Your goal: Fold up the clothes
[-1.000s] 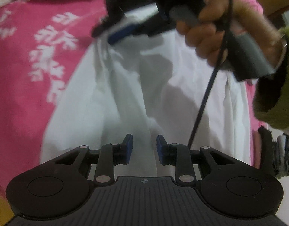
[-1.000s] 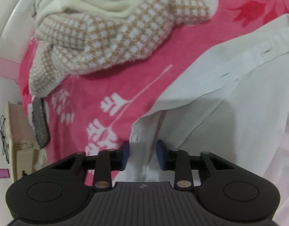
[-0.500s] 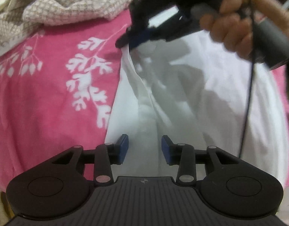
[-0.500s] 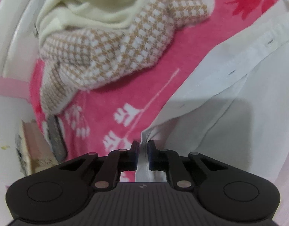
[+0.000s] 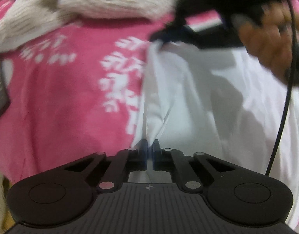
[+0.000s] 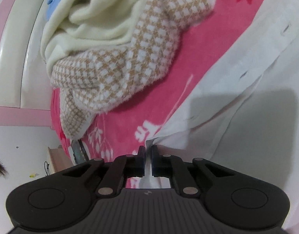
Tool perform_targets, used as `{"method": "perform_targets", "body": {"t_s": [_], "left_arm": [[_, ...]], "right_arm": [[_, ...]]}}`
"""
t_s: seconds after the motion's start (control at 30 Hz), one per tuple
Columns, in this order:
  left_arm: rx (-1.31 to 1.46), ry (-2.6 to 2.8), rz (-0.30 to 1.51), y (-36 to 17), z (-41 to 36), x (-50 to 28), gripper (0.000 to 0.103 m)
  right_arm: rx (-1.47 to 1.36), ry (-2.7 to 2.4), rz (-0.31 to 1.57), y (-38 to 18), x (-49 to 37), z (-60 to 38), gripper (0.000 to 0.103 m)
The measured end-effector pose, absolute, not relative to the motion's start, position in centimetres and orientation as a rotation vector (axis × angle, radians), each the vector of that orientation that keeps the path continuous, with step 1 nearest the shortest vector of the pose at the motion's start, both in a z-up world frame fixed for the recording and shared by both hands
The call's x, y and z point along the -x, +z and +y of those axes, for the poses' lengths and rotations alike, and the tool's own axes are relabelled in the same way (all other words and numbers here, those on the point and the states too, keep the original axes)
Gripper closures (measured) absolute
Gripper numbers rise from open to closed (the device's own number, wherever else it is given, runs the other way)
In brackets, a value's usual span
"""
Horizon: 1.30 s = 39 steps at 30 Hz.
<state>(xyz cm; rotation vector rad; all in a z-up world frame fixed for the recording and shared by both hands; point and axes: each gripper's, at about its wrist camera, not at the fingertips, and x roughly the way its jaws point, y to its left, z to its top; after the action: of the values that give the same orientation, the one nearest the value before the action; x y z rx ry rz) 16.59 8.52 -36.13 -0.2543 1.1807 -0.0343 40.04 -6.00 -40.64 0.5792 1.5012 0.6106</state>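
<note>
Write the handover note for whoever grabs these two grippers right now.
Left gripper: shut on the edge of the white shirt, cloth pinched between the pads.
Right gripper: shut on another part of that same edge, near the buttonhole strip.
The shirt is spread on the pink blanket. A checked knit and a cream garment lie heaped beyond it, untouched.
Done: both grips are set along one side of the shirt.
Left: no fold is visible yet. Probably carry that side across the shirt, lay it flat, release, then finish folding and move to the heap.
</note>
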Motion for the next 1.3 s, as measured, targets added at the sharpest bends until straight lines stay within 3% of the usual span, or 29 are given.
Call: {"method": "perform_targets", "body": {"t_s": [0.23, 0.43, 0.6, 0.9, 1.17, 1.27, 1.3], "left_arm": [[0.549, -0.137, 1.049, -30.6, 10.7, -15.5, 0.102], [0.563, -0.482, 1.0, -26.4, 4.2, -13.4, 0.102], [0.546, -0.609, 1.103, -30.0, -2.3, -12.9, 0.102], [0.312, -0.684, 1.364, -39.8, -9.1, -12.4, 0.102], [0.209, -0.702, 1.416, -41.8, -9.8, -11.6, 0.102], [0.226, -0.691, 1.426, -41.8, -9.5, -11.5, 0.102], [0.231, -0.689, 1.428, -41.7, -9.5, -11.5, 0.102]], "right_arm": [[-0.544, 0.701, 1.373, -35.1, -38.7, -9.4, 0.1], [-0.484, 0.643, 1.299, -28.3, -34.2, -19.1, 0.1], [-0.384, 0.511, 1.32, -27.1, -30.5, -27.0, 0.101], [-0.198, 0.243, 1.486, -35.4, -28.6, -33.7, 0.1], [-0.266, 0.317, 1.201, -32.2, -37.4, -31.6, 0.097], [-0.286, 0.342, 1.153, -32.5, -42.1, -29.3, 0.094], [-0.276, 0.353, 1.145, -32.7, -43.6, -28.5, 0.088]]}}
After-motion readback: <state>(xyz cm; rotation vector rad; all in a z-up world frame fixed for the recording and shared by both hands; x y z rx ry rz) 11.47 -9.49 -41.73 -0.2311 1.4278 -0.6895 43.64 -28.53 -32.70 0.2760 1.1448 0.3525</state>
